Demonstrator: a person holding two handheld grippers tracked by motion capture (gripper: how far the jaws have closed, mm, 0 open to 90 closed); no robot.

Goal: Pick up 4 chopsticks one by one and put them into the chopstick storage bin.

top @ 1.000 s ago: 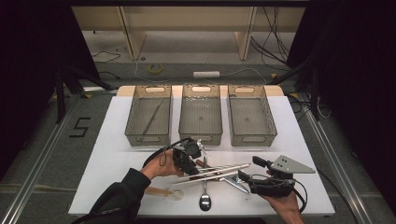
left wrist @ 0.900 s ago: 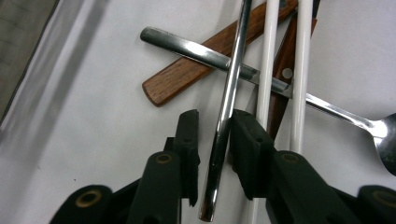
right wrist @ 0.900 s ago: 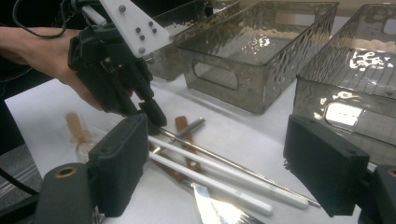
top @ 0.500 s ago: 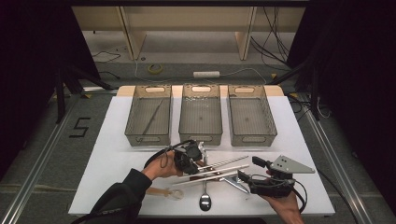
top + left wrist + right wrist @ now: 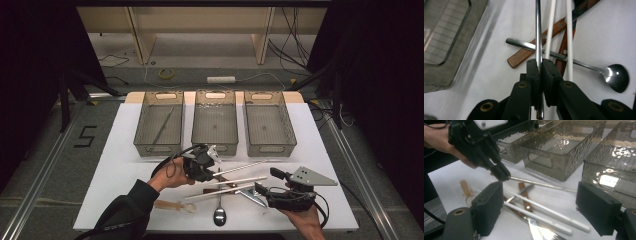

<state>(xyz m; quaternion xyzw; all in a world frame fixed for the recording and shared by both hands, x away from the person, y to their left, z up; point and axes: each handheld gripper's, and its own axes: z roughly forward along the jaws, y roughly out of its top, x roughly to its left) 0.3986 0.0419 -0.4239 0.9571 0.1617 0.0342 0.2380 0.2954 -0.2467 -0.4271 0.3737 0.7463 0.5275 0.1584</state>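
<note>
Having just closed, left gripper clamps the metal chopstick; right gripper gapes

Metal rod's far end cropped

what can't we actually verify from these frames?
- Near end of the thin metal chopstick: left gripper view, hidden between the shut left gripper jaws.
- Steel knife blade tips: right gripper view, cut off by the bottom edge.
- Translucent plastic spoon: high view, too faint for detail.

The left gripper's black fingers pinch a metal chopstick above crossed white chopsticks, spoon
</note>
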